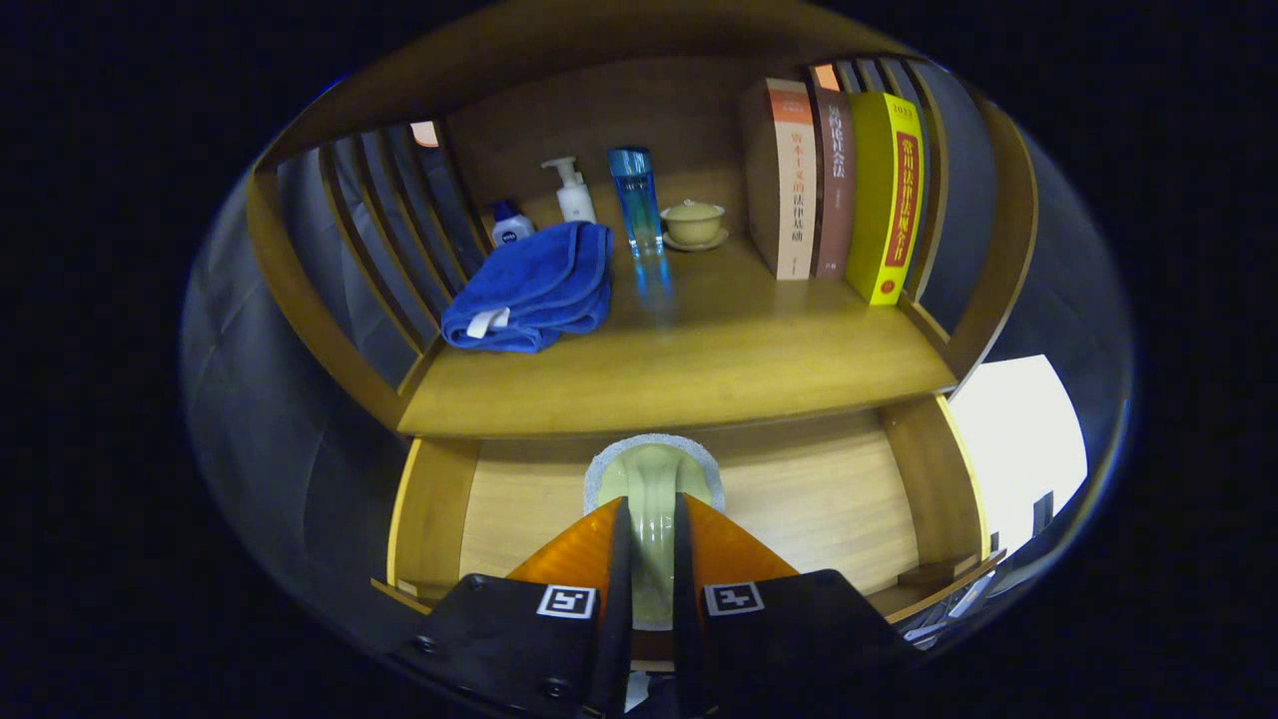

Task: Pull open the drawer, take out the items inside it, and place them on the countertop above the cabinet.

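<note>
The drawer stands pulled open below the wooden countertop. My gripper is down in the drawer, its two fingers pressed on the rim of a pale green ceramic piece, a cup or small dish, which rests on a grey round mat. The far part of that piece lies just ahead of the fingertips, partly under the countertop's front edge. The drawer floor on both sides of it is bare wood.
On the countertop lie a folded blue towel, a small blue-capped jar, a white pump bottle, a blue glass bottle, a lidded green cup on a saucer and three upright books. Slatted sides flank the shelf.
</note>
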A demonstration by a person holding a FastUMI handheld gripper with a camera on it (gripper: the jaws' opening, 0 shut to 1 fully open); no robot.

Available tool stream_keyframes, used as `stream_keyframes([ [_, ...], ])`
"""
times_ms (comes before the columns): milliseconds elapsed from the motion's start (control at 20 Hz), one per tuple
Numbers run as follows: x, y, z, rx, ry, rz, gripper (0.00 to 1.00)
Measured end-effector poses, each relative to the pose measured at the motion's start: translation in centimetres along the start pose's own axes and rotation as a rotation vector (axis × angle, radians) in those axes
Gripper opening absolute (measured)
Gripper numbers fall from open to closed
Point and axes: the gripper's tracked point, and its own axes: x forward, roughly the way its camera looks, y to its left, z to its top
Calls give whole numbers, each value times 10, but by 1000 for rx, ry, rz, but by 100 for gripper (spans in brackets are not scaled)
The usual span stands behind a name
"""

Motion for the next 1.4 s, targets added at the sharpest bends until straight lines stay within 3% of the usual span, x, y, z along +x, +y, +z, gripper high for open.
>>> stream_keyframes([
  [400,7,12,57,-26,-53,8,26],
  [950,80,-4,108,-25,-42,-35,26],
  [1400,143,-15,108,-46,4,-70,26],
])
